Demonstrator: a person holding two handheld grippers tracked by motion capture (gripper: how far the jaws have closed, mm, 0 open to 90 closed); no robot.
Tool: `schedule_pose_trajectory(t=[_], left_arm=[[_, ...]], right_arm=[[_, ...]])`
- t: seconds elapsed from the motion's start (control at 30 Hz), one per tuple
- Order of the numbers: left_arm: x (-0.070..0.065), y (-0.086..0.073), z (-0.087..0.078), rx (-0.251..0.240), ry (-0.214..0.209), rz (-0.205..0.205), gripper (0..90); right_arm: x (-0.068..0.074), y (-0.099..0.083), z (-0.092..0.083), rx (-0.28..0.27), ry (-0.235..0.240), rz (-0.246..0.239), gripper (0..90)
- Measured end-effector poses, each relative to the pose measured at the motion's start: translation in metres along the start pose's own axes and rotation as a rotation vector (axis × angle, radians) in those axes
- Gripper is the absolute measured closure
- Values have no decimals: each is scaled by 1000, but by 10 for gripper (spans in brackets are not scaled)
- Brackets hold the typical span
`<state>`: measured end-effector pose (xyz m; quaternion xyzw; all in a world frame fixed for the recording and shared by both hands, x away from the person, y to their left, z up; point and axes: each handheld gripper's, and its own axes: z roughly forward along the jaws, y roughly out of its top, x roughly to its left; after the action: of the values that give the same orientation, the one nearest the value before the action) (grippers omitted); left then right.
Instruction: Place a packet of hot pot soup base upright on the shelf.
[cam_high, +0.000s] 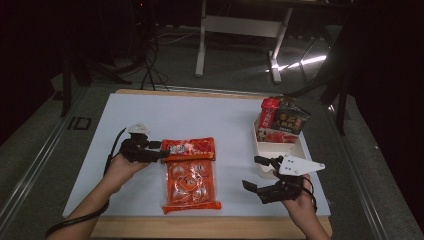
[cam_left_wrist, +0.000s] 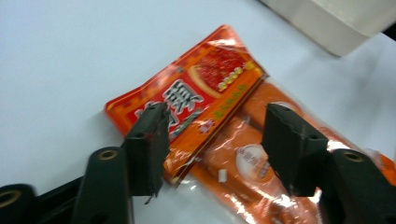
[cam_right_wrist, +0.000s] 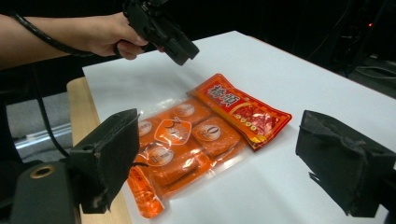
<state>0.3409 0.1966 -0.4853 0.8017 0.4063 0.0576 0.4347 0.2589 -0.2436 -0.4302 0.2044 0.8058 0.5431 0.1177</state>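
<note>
A small red sauce packet (cam_high: 190, 148) lies across the top end of a large clear pack of orange sachets (cam_high: 191, 184) on the white table top. My left gripper (cam_high: 165, 155) is open at the red packet's left end. In the left gripper view the jaws of the left gripper (cam_left_wrist: 219, 149) stand apart above the red packet (cam_left_wrist: 196, 100) and the orange pack (cam_left_wrist: 252, 163). My right gripper (cam_high: 254, 172) is open and empty to the right of the pack. In its own view the right gripper (cam_right_wrist: 226, 161) faces the orange pack (cam_right_wrist: 180, 147), the red packet (cam_right_wrist: 247, 112) and the raised left gripper (cam_right_wrist: 184, 53).
A white tray (cam_high: 300, 150) stands at the right of the table with red and dark packets (cam_high: 283, 120) standing in its far end, just beyond my right gripper. Its corner (cam_left_wrist: 336, 23) appears in the left gripper view. The table's wooden front edge (cam_high: 210, 227) is near.
</note>
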Motion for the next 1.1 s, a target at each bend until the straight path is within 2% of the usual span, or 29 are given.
schedule_pose_trajectory(t=[0.03,0.07,0.13,0.17,0.3,0.37,0.47,0.5,0.63,0.7,0.83,0.97,1.1], left_arm=[[0,0,0,0,0,0,393],[4,-6,1,-4,10,-33,393],[7,-10,1,-5,4,-54,393],[8,-13,2,-4,14,-65,392],[11,-20,5,4,10,-93,378],[13,-24,8,6,8,-109,364],[14,-25,9,9,6,-113,340],[20,-30,17,30,7,-136,335],[28,-35,28,54,9,-162,350],[33,-37,34,74,13,-173,362],[37,-38,40,70,2,-183,405],[36,-35,46,75,-14,-174,453],[34,-31,52,85,-52,-166,527]], right_arm=[[0,0,0,0,0,0,133],[1,0,0,1,-5,-6,131],[2,0,2,16,-18,-23,124],[3,0,3,20,-25,-23,123],[3,-1,2,25,-54,-3,106],[4,0,2,22,-72,-16,104],[5,0,1,14,-72,-16,104],[6,0,2,18,-71,-16,104],[9,0,5,40,-70,-23,104],[9,-1,6,45,-57,-12,105],[8,-1,5,43,-55,-5,105],[6,-2,4,44,-35,20,124],[6,-3,5,49,-33,25,128]])
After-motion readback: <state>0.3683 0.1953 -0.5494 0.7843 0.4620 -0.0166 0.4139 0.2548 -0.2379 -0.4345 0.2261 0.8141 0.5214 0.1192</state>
